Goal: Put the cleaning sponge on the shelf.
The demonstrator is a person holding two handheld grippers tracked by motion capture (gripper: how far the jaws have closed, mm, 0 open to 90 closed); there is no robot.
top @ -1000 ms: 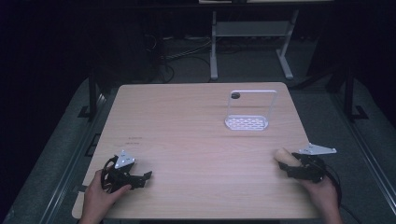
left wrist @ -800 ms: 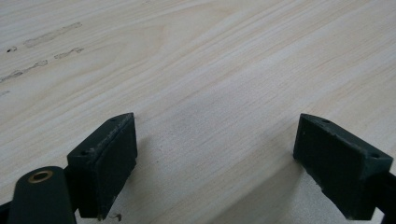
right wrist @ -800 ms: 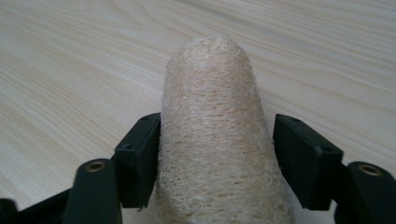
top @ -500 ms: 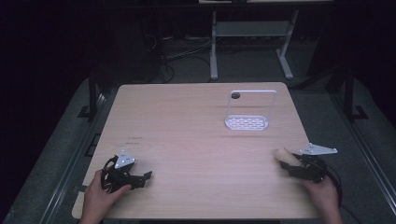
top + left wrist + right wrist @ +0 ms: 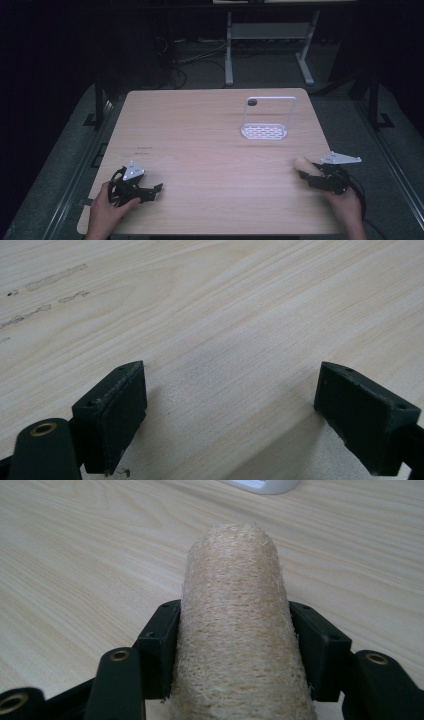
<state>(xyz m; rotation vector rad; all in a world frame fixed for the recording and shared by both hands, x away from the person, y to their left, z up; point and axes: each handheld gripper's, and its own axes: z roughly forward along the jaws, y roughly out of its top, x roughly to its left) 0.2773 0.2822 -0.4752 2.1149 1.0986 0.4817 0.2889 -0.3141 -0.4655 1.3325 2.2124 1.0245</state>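
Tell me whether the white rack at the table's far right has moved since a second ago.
No. The white rack stands in the same spot near the table's far right corner, as before.

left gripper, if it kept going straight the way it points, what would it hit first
Probably nothing: the left gripper, jaws open, points across bare table. Its line looks free as far as the left gripper view shows.
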